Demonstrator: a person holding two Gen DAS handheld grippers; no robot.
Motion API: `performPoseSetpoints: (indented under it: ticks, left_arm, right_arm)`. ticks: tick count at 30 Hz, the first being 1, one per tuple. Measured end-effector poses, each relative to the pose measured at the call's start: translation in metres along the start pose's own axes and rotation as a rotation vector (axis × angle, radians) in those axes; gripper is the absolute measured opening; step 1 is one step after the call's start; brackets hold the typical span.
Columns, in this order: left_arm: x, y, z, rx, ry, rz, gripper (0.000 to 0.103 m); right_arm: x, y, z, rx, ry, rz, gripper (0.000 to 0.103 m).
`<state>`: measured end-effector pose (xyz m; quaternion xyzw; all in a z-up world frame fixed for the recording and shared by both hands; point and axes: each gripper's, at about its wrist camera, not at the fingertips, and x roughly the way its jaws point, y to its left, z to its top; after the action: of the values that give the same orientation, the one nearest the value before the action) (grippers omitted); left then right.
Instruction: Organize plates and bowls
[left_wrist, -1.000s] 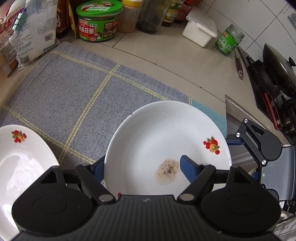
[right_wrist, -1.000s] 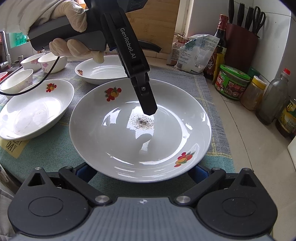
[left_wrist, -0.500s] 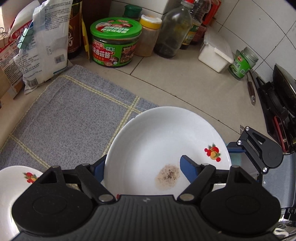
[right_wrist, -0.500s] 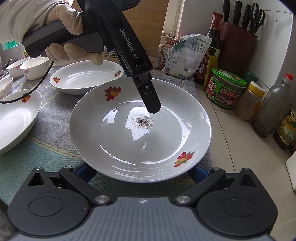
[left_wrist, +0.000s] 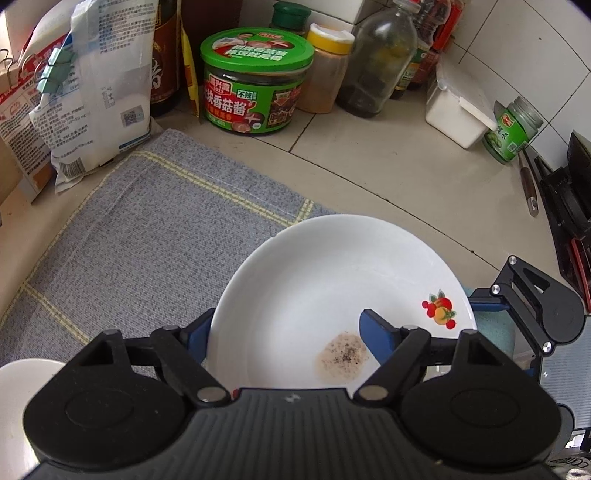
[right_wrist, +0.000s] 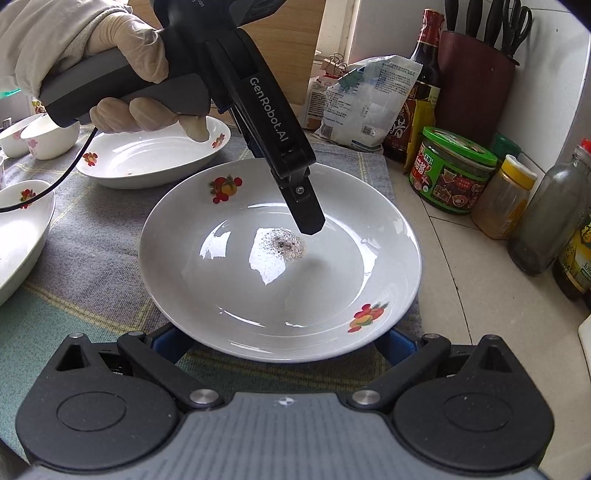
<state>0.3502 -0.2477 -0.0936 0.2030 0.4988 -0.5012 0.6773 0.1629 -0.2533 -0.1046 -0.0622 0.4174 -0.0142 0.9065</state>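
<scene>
The left gripper (left_wrist: 284, 332) pinches the rim of one speckled white plate (right_wrist: 280, 258) above the grey cloth (left_wrist: 155, 236), the right gripper (right_wrist: 280, 339) spread wide beneath it, with two more plates (right_wrist: 151, 155) and two small bowls (right_wrist: 48, 140) beyond.
</scene>
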Motion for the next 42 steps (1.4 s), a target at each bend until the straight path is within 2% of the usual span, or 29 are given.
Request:
performPoseSetpoints:
  ticks: [12,17,22,27,31,34,37,39,42]
  left_arm:
    - [0.005,0.003,0.001,-0.009,-0.016,0.013,0.083]
    - [-0.01,-0.001,-0.007,-0.005,-0.077,0.084,0.086]
    - [-0.053,-0.014,-0.021,0.003,-0.201,0.141,0.09]
    - [-0.101,-0.049,-0.048,0.04,-0.301,0.261,0.092]
    - [-0.136,-0.073,-0.078,0.012,-0.374,0.296,0.099]
    - [-0.154,-0.085,-0.104,-0.04,-0.42,0.341,0.099]
    - [-0.164,-0.097,-0.131,-0.095,-0.464,0.446,0.099]
    - [-0.168,-0.108,-0.151,-0.13,-0.482,0.516,0.099]
    - [-0.172,-0.116,-0.178,-0.175,-0.484,0.562,0.101]
  right_arm:
    - [0.002,-0.001,0.0,0.025,-0.007,-0.007,0.103]
    - [-0.006,0.003,-0.003,0.02,-0.014,-0.03,0.103]
    - [-0.024,0.004,-0.006,0.05,-0.008,-0.077,0.103]
    - [-0.044,0.01,-0.008,0.093,-0.008,-0.136,0.103]
    - [-0.054,0.015,-0.011,0.122,-0.012,-0.146,0.103]
    - [-0.055,0.021,-0.013,0.125,-0.011,-0.122,0.103]
    - [-0.052,0.03,-0.014,0.093,-0.008,-0.095,0.103]
    - [-0.05,0.038,-0.015,0.071,-0.01,-0.068,0.103]
    - [-0.045,0.049,-0.013,0.044,0.005,-0.014,0.103]
